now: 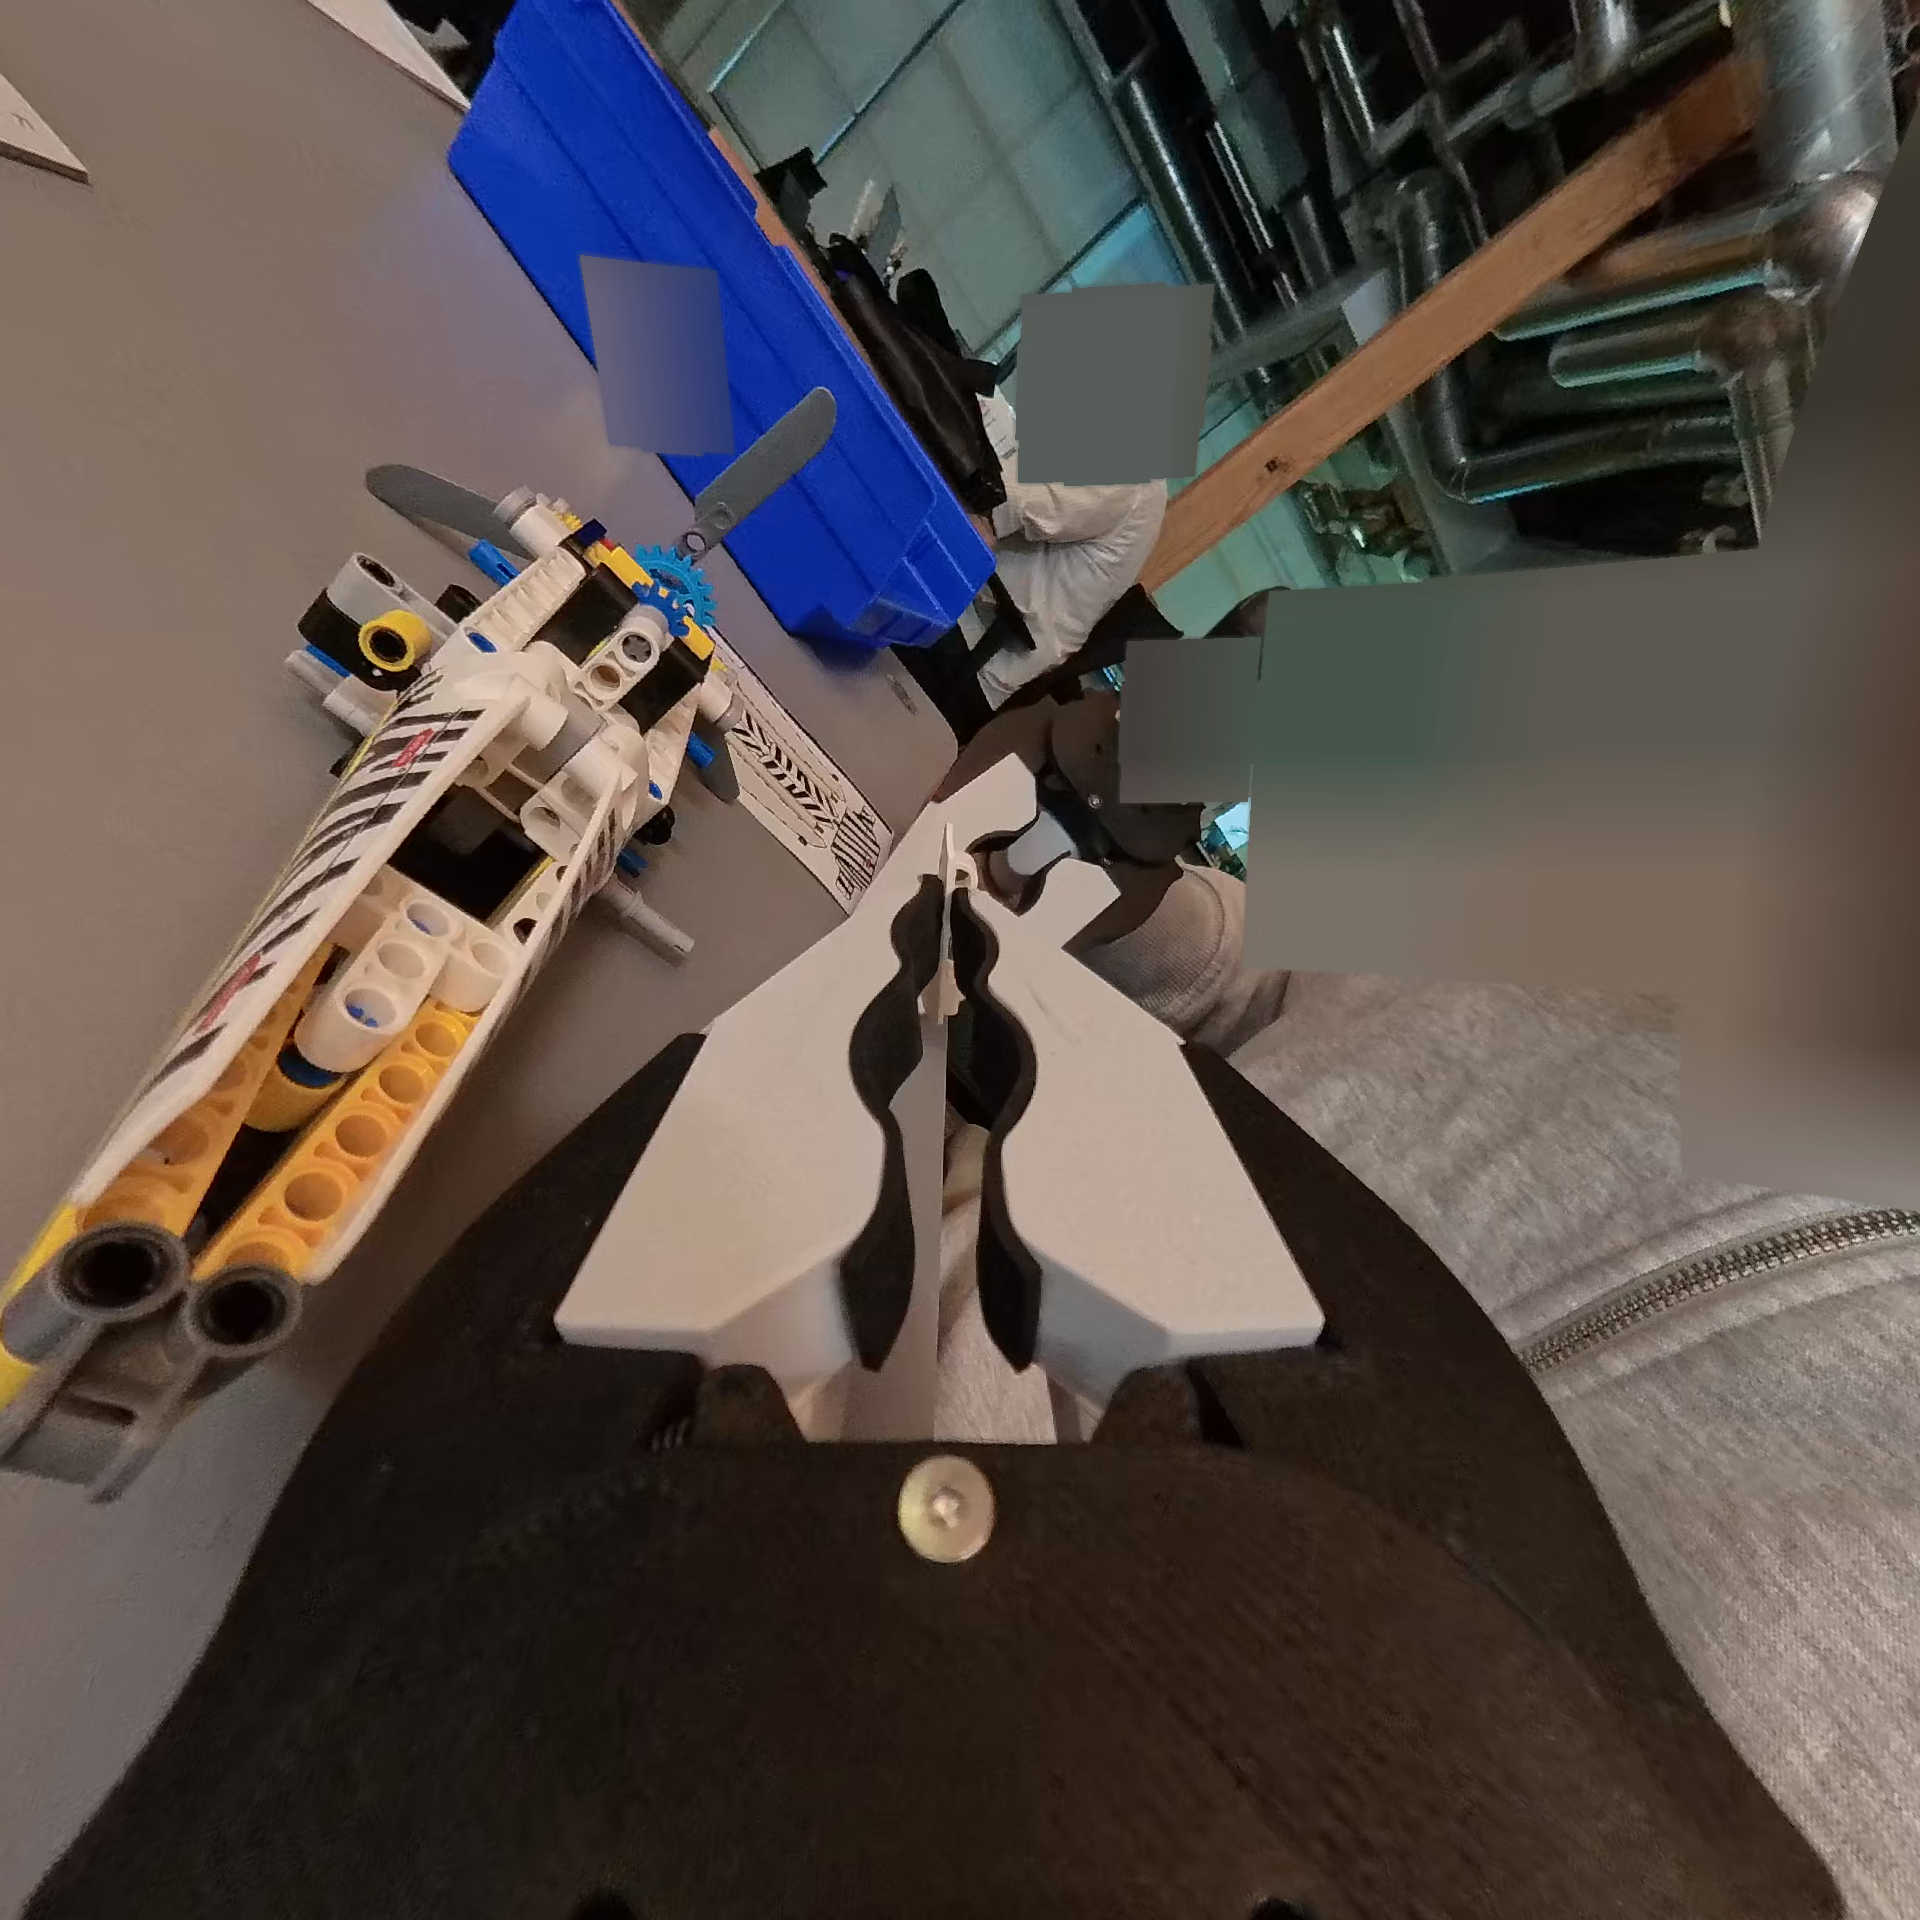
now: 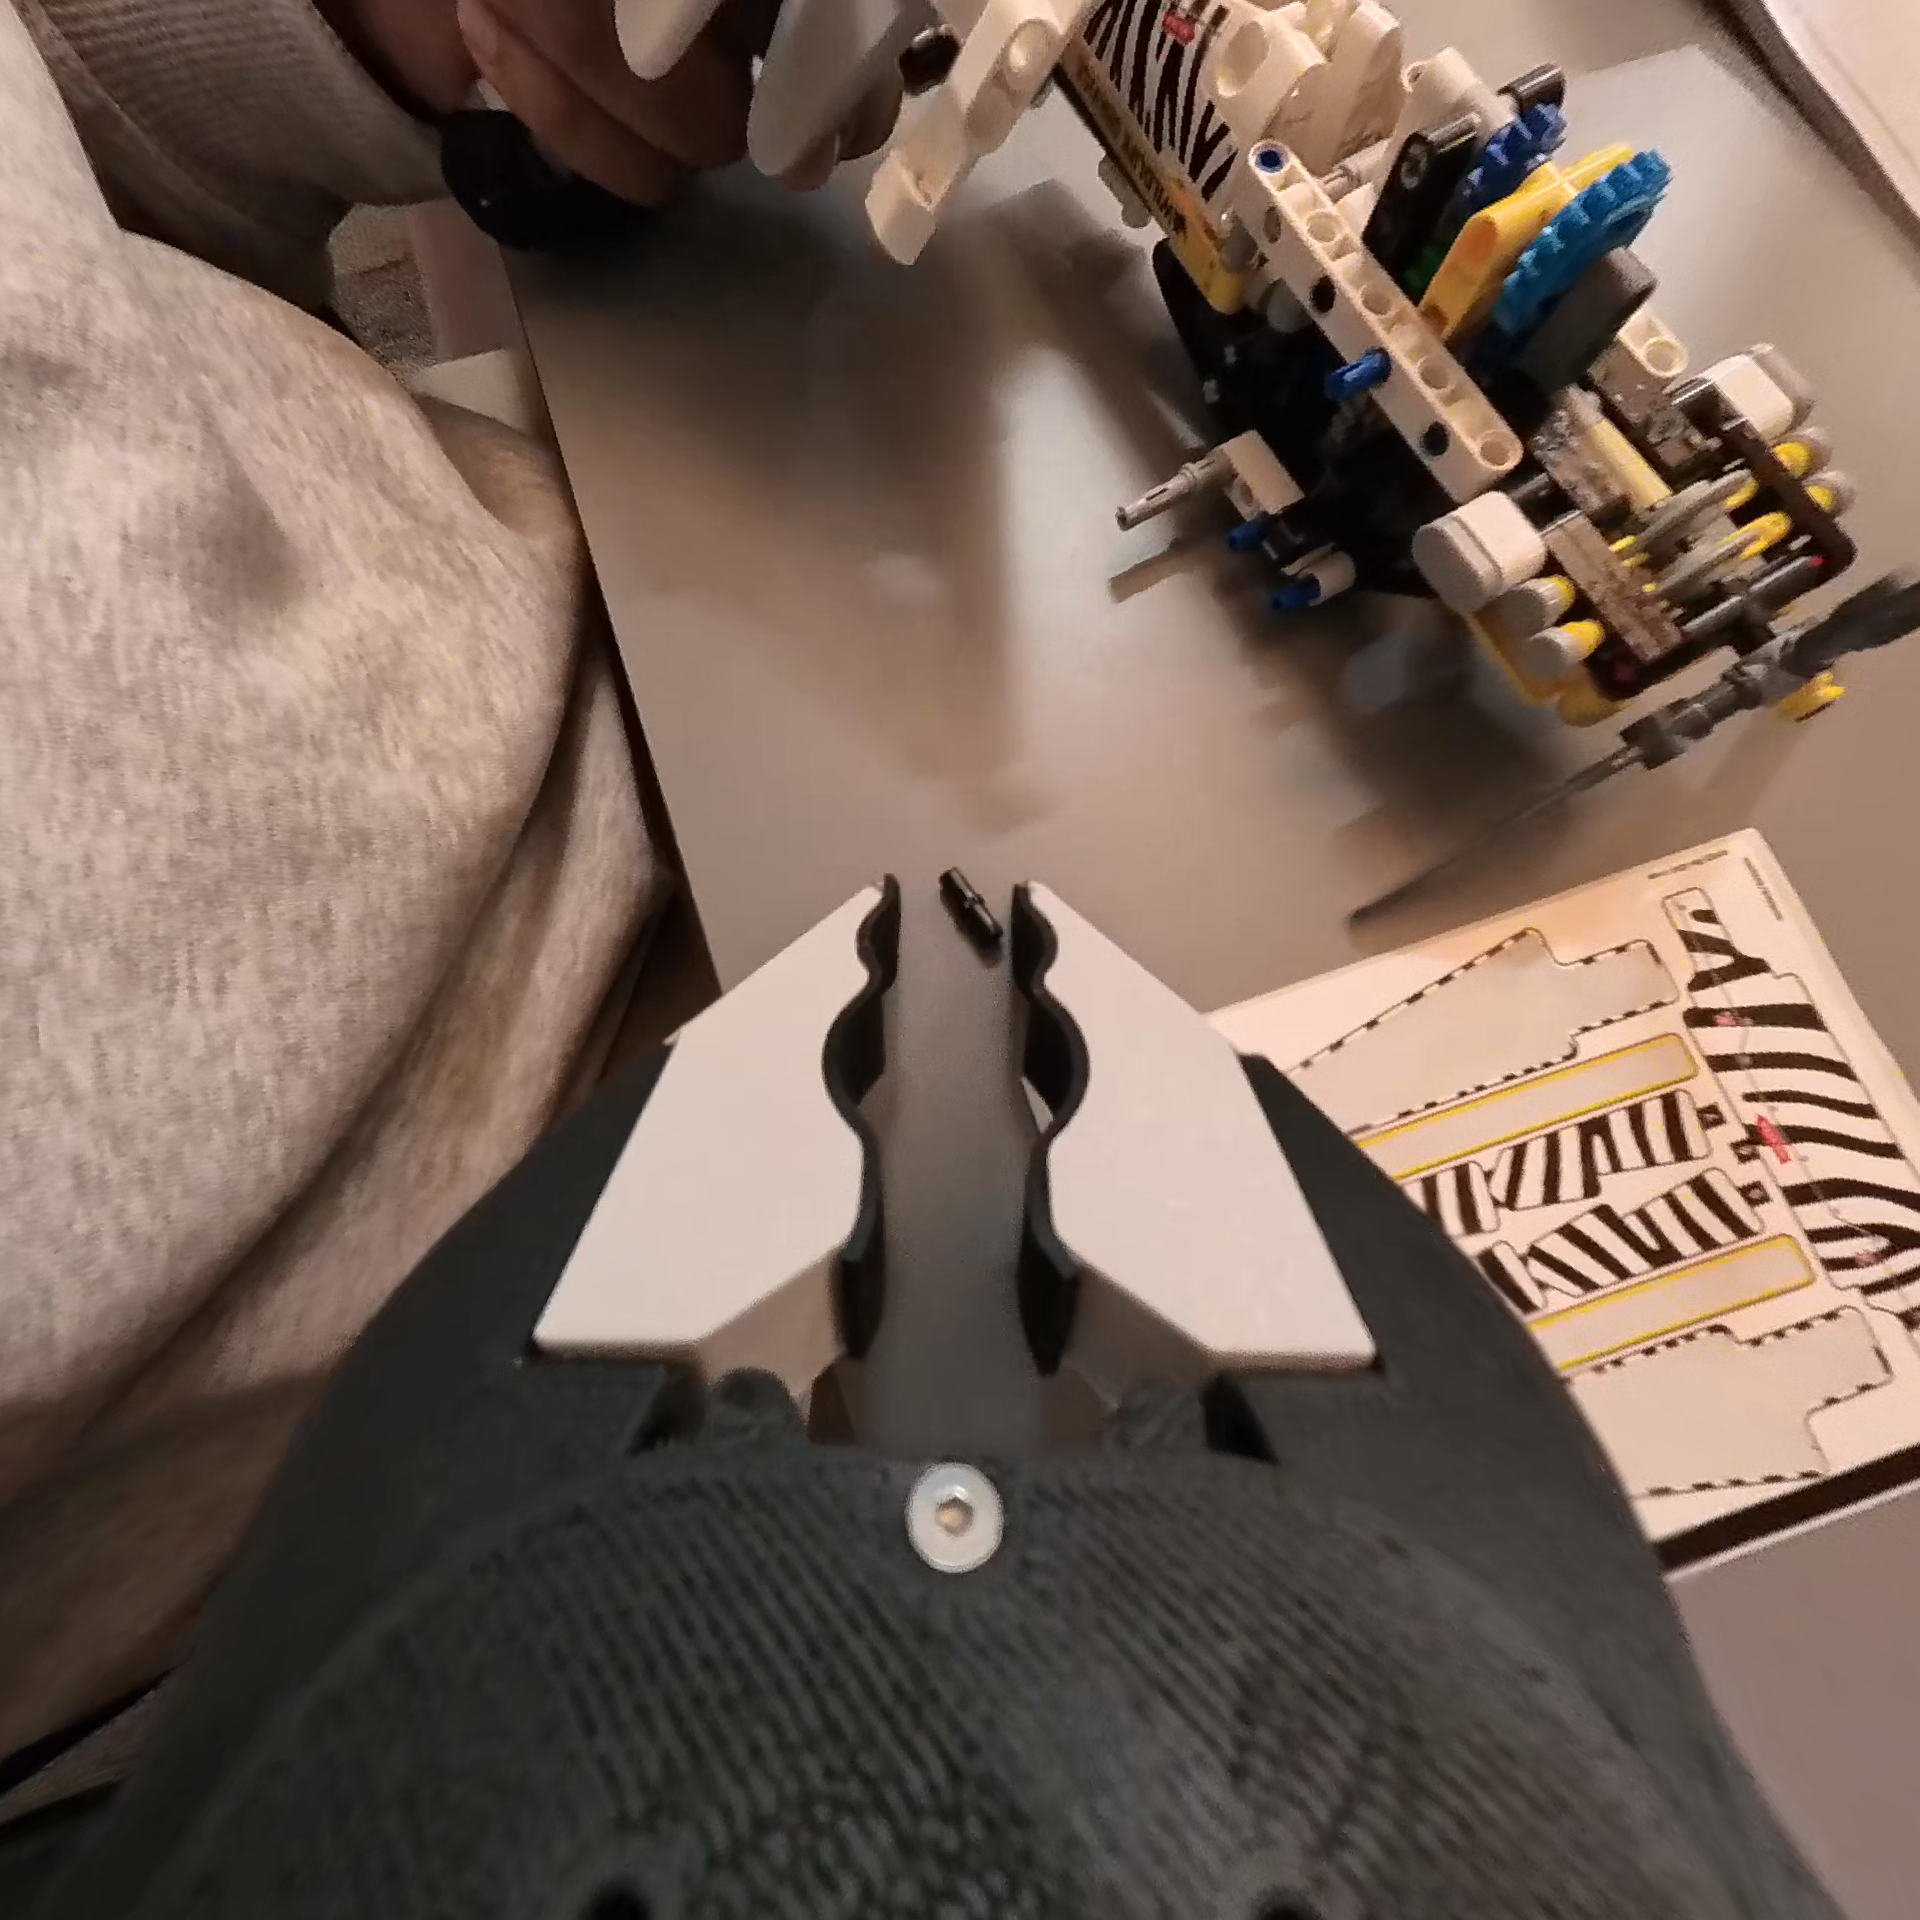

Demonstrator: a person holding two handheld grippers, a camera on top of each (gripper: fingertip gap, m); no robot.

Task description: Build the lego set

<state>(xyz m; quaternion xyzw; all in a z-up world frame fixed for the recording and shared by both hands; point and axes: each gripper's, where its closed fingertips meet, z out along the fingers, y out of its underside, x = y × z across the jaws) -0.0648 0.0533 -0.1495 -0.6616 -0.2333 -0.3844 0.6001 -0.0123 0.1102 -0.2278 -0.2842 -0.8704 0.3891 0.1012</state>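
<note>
Left gripper (image 1: pixel 951 904): tilted, reaching out past the table (image 1: pixel 208 364) edge over a grey sleeve (image 1: pixel 1455 1195); jaws clenched on a thin white lego piece (image 1: pixel 948 961), held edge-on between the tips.
Right gripper (image 2: pixel 951 894): angled down at the table; jaws released, a clear gap between them, nothing held.
Black pin (image 2: pixel 968 910): lies on the table just at the right gripper's tips, between the two fingers — long axis running diagonally, near end toward the right finger.
Lego model (image 1: pixel 416 831): lies on the table left of the left gripper; long axis diagonal, yellow beams and dark grey connectors nearest the camera, grey propeller blades at the far end.
Left view only: blue bin (image 1: pixel 707 343) beyond the model.
Right view only: the pin; zebra-striped sticker sheet (image 2: pixel 1558 1195) right of the gripper — flat on the table.
</note>
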